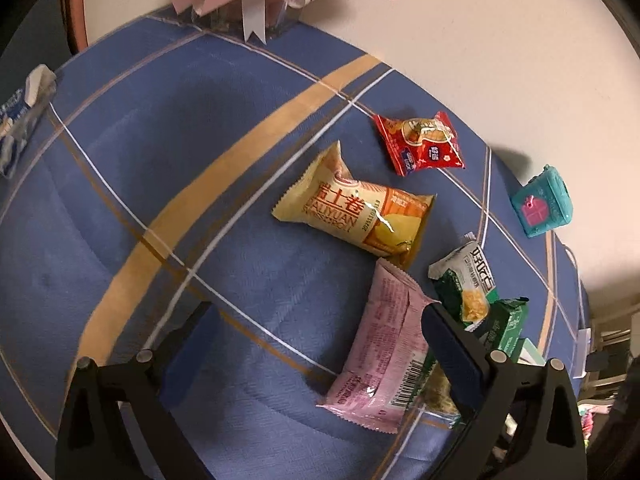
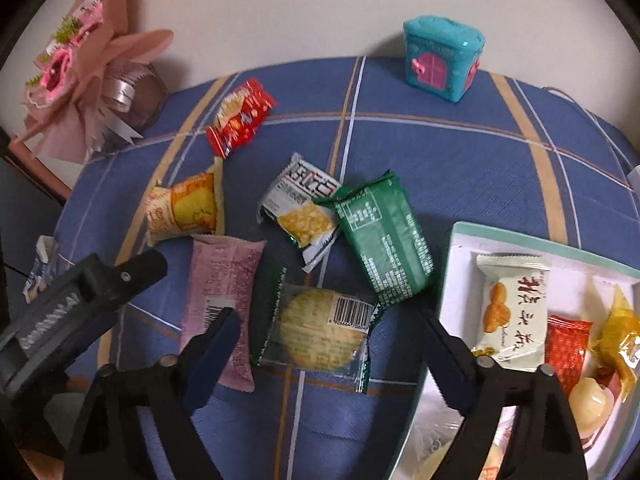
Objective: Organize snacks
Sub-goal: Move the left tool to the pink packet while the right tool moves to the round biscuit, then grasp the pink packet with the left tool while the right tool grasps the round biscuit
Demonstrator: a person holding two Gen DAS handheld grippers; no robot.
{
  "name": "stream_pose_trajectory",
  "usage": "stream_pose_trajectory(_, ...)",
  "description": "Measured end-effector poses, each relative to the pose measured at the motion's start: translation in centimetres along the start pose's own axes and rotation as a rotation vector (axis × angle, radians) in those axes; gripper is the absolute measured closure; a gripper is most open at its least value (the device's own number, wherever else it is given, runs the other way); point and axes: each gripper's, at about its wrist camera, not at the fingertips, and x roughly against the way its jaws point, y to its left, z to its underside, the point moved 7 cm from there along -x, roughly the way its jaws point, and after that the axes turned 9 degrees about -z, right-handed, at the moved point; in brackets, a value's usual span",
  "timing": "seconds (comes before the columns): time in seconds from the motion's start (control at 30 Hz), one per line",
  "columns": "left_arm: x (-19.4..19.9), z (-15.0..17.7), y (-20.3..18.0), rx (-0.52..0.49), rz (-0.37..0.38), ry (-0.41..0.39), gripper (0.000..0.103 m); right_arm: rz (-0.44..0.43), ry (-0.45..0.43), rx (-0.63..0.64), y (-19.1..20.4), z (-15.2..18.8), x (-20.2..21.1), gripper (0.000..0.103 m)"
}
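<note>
Right claw [image 2: 328, 332] apart over round cookie pack [image 2: 316, 334], left claw [image 1: 316, 320] apart, snack box [image 2: 452, 264] only in right view

The left black two-finger hand-held gripper [image 1: 316, 326] with dark blue pads points steeply down, its fingers rising from 7 and 5 o'clock of its own view, jaws spread wide with nothing pressed between the pads. The right black hand-held gripper [image 2: 330, 330], blue-padded too, tilts down just as steeply, jaws standing apart and gripping nothing. In the right wrist view the left one enters as a dark body at 8 o'clock.
</note>
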Motion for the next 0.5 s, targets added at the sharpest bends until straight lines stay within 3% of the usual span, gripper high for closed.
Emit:
stream_pose_trajectory(0.23, -0.7, 0.9, -2.0, -0.067, 0.019, 0.030, 0.012, 0.021, 0.040, 0.003, 0.0, 0.1, -2.3, 0.029)
stream_pose_trajectory(0.5, -2.2, 2.5, -3.7, -0.142, 0.012, 0.089, 0.016, 0.044, 0.050, 0.011, 0.0, 0.6, -3.7, 0.031)
